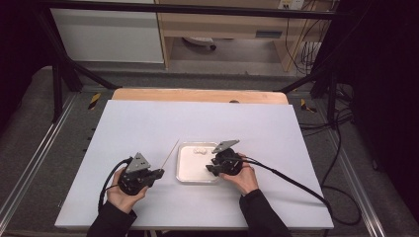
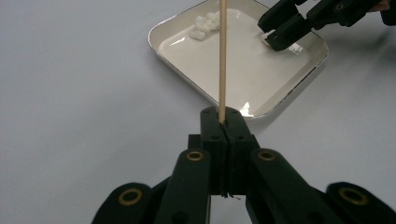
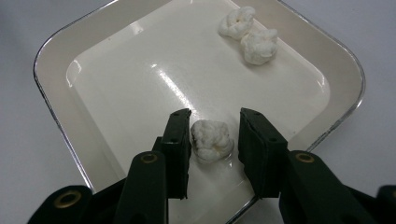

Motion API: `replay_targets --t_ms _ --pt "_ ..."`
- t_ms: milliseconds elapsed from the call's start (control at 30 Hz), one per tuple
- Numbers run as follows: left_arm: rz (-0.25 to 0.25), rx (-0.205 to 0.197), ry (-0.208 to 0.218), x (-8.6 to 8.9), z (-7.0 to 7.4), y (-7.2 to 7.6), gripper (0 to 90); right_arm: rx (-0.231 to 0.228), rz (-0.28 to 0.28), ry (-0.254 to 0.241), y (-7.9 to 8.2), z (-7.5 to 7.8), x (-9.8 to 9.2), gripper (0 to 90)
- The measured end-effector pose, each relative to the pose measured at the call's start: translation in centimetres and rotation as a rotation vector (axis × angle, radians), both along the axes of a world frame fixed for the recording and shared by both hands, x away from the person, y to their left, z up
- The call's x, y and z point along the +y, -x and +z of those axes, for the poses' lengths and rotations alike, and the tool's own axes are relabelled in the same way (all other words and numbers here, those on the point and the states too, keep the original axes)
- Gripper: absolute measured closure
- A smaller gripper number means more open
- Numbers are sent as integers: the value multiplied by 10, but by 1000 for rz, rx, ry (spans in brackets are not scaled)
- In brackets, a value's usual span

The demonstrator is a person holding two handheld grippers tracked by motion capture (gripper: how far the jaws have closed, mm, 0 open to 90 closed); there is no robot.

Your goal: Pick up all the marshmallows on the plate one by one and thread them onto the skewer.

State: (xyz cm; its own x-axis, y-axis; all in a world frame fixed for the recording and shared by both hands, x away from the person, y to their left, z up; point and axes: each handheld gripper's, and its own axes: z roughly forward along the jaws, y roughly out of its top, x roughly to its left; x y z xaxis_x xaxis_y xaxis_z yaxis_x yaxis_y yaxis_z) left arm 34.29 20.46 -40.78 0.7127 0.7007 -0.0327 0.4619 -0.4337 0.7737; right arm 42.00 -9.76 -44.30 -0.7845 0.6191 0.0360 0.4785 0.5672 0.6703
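White table, square tray at centre. Left gripper clamped tight on a thin wooden skewer, which points up over the tray. Right gripper half-closed around a white puffy lump on the tray floor, left pad touching, gap on the right. Lump looks light, soft and crushable: grip mid-body, gently. Two more lumps sit in the far corner.
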Motion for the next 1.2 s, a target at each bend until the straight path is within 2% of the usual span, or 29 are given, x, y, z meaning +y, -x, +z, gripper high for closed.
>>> replay_targets --t_ms 333,533,733,933,1200 --pt "-3 -1 -1 -1 0 0 885 -10 5 4 2 0 0 723" --pt "-6 -3 2 -2 0 1 885 -15 1 -15 2 5 -1 735" --pt "-13 -8 4 -5 1 3 885 -41 2 -62 8 24 -9 738" --pt "-33 -14 3 -12 1 6 885 -67 4 -135 17 45 -24 737" --pt "-65 -16 -7 -25 1 10 885 -89 -13 -229 28 60 -50 736"
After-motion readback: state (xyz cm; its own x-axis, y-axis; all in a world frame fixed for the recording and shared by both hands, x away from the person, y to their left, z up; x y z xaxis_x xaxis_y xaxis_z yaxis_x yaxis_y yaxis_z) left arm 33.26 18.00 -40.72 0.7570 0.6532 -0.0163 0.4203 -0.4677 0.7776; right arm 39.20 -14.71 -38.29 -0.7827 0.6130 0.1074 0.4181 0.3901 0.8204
